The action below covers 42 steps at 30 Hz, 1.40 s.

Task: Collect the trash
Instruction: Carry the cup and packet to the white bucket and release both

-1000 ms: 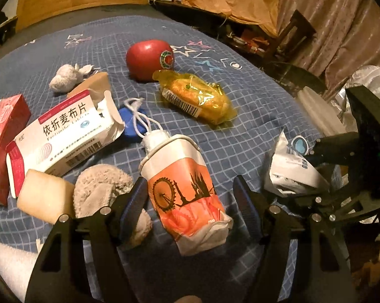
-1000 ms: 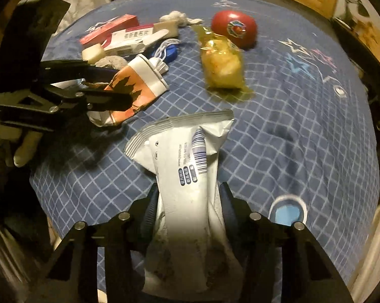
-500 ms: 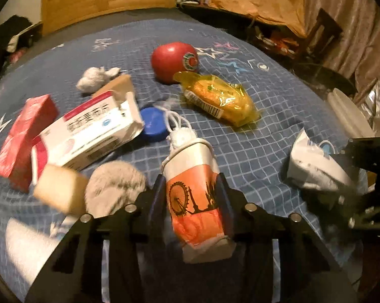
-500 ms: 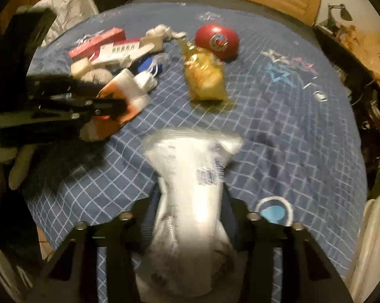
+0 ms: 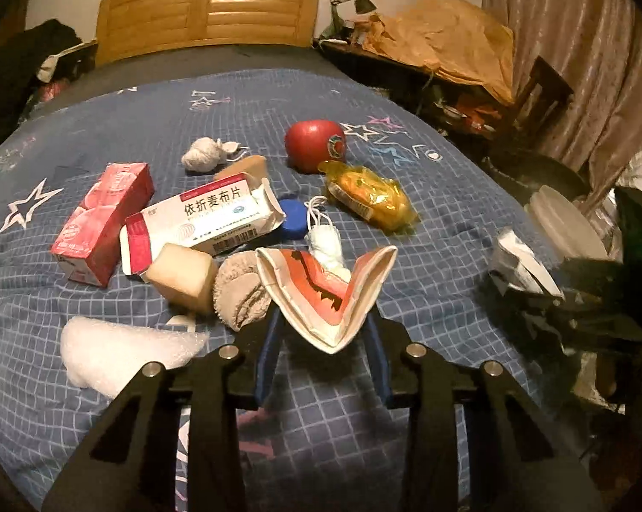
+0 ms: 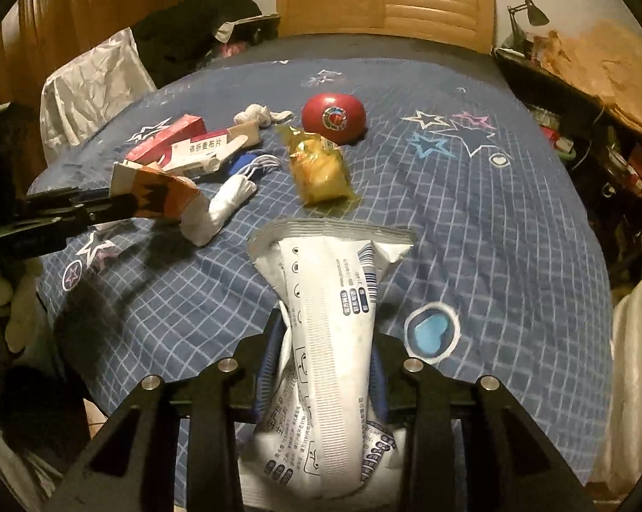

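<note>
Bed: carrying scattered trash.
Left gripper: squeezing an orange paper cup, lifted near the apple.
Right gripper: clamping a white wrapper.

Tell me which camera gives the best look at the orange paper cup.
The right wrist view. There the orange paper cup shows from the side, lifted off the bedspread, with the left gripper shut on it. The left wrist view shows only its crushed mouth end-on, rim folded into a V between the fingers.
</note>
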Tool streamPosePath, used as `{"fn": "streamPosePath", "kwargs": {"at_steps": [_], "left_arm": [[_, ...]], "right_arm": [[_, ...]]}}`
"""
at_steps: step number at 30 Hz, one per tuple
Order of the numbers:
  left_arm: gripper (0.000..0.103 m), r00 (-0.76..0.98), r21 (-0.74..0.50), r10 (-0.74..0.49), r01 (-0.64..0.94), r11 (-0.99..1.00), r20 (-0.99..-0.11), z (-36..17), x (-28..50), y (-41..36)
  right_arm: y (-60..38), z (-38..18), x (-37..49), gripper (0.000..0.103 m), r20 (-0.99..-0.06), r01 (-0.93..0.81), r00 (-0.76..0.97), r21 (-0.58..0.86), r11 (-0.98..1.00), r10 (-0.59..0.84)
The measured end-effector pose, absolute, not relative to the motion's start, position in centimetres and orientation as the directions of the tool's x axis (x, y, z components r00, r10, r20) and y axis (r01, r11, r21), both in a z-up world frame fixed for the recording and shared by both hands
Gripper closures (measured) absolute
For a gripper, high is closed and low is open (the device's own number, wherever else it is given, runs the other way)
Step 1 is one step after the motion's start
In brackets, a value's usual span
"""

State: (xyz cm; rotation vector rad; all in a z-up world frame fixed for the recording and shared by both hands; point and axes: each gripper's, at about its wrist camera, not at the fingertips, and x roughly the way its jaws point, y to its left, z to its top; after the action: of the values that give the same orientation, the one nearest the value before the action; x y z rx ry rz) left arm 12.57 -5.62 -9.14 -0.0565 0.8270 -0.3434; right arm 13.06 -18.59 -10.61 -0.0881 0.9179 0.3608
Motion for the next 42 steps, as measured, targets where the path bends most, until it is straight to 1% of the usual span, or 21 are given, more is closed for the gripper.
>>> {"fn": "streamPosePath", "kwargs": {"at_steps": [3,4,7,10,13,16,19,21,24,27,42], "left_arm": [[0.069,0.642,-0.161,-0.304,0.272,0.949,-0.704,-9.0,12.5,-6.4],[0.074,0.654,-0.153,-0.3,0.272,0.95,-0.695,-8.8,12.4,-6.7],[0.08,0.706,-0.128,-0.275,0.255,0.958,-0.653,-8.0,11.4,-7.5],[0.081,0.766,-0.094,-0.249,0.241,0.966,-0.593,-6.1,10.2,-8.4],[0.081,0.82,-0.055,-0.237,0.245,0.968,-0.521,-3.8,9.1,-9.9],[0.081,0.881,0.003,-0.195,0.218,0.976,-0.432,-1.3,7.9,-11.8],[0.081,0.924,0.065,-0.158,0.191,0.979,-0.348,0.2,6.6,-13.5],[0.081,0.939,0.088,-0.137,0.173,0.981,-0.316,0.8,6.0,-14.3],[0.081,0.945,0.083,-0.127,0.158,0.984,-0.301,1.3,5.6,-14.7],[0.081,0.943,0.075,-0.125,0.155,0.985,-0.308,1.6,5.7,-14.8],[0.081,0.937,0.054,-0.131,0.157,0.986,-0.324,2.0,5.6,-14.8]], "right_arm": [[-18.8,-10.1,12.0,0.067,-0.757,-0.312,0.595,0.093,0.946,0.271],[-18.9,-9.9,11.8,0.067,-0.746,-0.302,0.607,0.104,0.948,0.275],[-19.5,-8.9,10.6,0.067,-0.704,-0.269,0.653,0.127,0.955,0.278],[-20.3,-7.2,9.4,0.068,-0.655,-0.235,0.713,0.114,0.965,0.251],[-21.5,-4.5,8.5,0.068,-0.584,-0.177,0.785,0.107,0.978,0.206],[-22.4,-2.2,8.0,0.068,-0.529,-0.131,0.831,0.116,0.985,0.172],[-22.6,0.4,7.7,0.068,-0.464,-0.096,0.874,0.124,0.988,0.143],[-22.3,1.6,7.2,0.068,-0.433,-0.089,0.892,0.119,0.989,0.133],[-21.0,3.0,6.4,0.068,-0.394,-0.097,0.911,0.083,0.992,0.122],[-20.0,3.8,5.9,0.068,-0.383,-0.106,0.916,0.049,0.993,0.117],[-19.6,4.4,5.7,0.068,-0.385,-0.114,0.915,0.039,0.993,0.12]]}}
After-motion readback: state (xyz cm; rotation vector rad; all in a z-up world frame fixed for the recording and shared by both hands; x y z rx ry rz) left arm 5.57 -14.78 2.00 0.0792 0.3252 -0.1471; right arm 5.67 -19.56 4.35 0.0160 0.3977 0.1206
